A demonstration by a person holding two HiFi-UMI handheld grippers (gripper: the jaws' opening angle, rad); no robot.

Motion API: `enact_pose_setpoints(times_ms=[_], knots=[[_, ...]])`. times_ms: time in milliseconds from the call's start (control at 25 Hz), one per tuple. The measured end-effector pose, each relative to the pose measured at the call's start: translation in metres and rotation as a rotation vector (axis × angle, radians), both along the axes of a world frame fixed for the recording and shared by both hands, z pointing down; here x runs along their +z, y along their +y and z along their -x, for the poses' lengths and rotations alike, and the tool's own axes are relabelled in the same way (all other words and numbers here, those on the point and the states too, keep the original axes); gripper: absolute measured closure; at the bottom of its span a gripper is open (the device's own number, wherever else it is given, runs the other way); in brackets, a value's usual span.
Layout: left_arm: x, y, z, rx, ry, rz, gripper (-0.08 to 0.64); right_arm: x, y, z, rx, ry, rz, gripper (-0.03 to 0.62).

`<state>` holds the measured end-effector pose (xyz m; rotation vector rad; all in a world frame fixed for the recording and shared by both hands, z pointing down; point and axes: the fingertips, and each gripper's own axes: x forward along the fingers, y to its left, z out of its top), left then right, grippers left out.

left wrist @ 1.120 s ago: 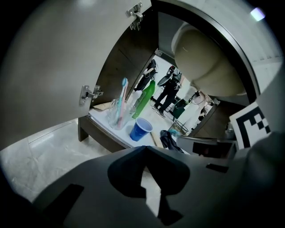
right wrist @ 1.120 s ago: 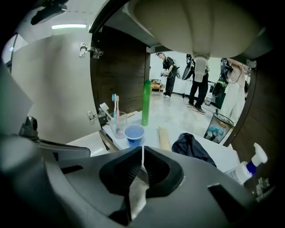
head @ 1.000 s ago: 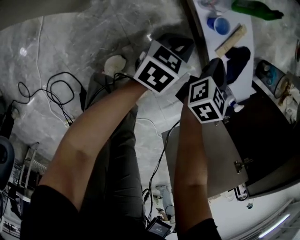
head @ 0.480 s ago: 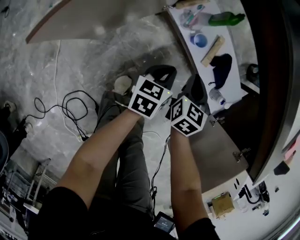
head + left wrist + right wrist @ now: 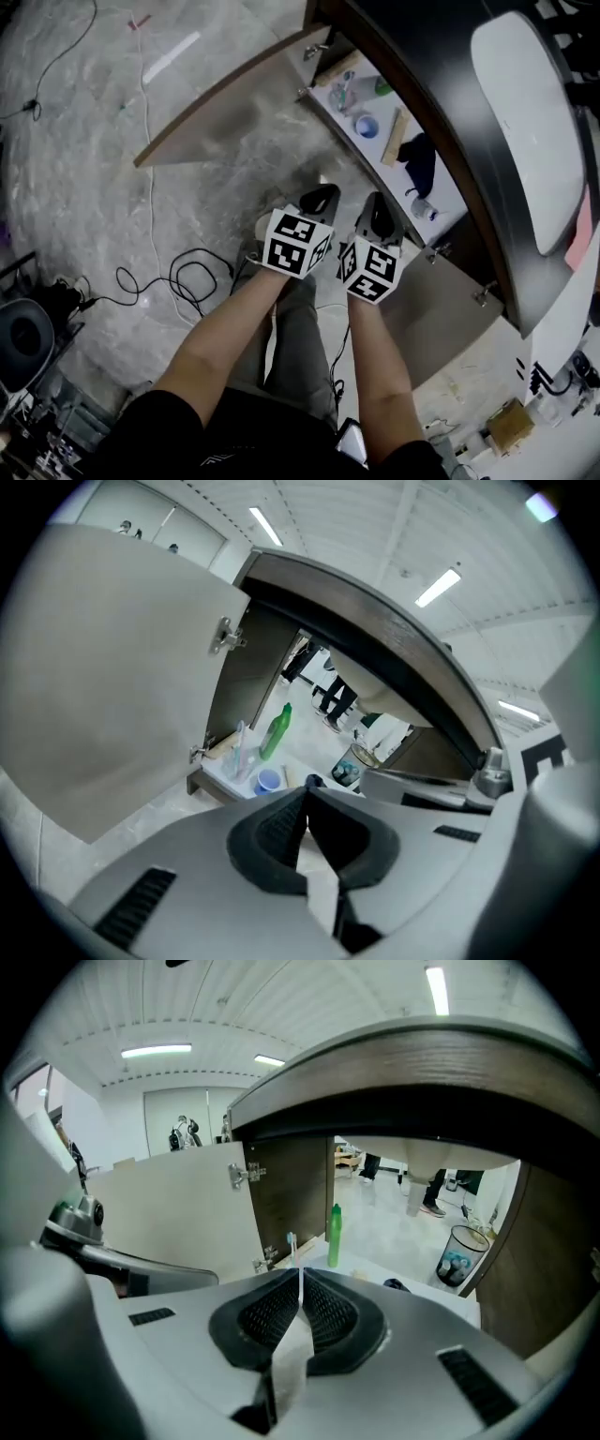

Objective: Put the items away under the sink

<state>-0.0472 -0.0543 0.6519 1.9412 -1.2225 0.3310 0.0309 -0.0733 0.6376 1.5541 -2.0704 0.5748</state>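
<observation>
Holding nothing, the left gripper (image 5: 305, 792) is showing its dark pads pressed together at the tips in the left gripper view. The right gripper (image 5: 300, 1277) is showing the same in the right gripper view. In the head view both grippers are hovering side by side at centre frame, well apart from the cabinet contents.

The items are lying on the white shelf (image 5: 445, 192) under the dark countertop (image 5: 441, 103), in the upper middle of the head view:
- The green bottle (image 5: 383, 86) and the clear toothbrush holder (image 5: 341, 94) are standing at the shelf's upper end.
- The blue cup (image 5: 367, 126) is sitting just below them.
- The pale wooden-handled item (image 5: 394, 137) is lying beside the cup.
- The dark item (image 5: 418, 161), possibly cloth, is resting further down.
- The small white-capped bottle (image 5: 425, 209) is lying at the lower end.

Both cabinet doors are standing open: the left door (image 5: 220, 108) in the upper left, the right door (image 5: 441, 314) in the lower right.

Visibility limits:
- The marker cubes are partly covering the jaws in the head view.
- The white basin (image 5: 530, 122) is running off the right edge.
- The wooden-handled item is too small to identify.
- The countertop is cutting off the rear of the shelf.
</observation>
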Motion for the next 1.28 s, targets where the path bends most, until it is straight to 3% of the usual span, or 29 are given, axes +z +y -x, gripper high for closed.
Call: enact_pose_setpoints(times_ms=[360,680,920,1280], knots=[[-0.089,0.012,-0.022,0.147,-0.023,-0.044,0.552,-0.076,0.018,-0.001,0.000,-0.052,-0.035,0.552],[-0.150,0.034,-0.052,0.210,-0.011,-0.050,0.552,-0.142,0.031,-0.013,-0.055,-0.072,-0.071,0.552],[-0.199,0.034,-0.065,0.318,-0.059,-0.141,0.552,-0.193,0.043,-0.021,-0.066,-0.118,-0.124,0.552],[-0.253,0.037,-0.070,0.410,-0.097,-0.257,0.552,-0.236,0.064,-0.035,-0.035,-0.158,-0.175,0.552]])
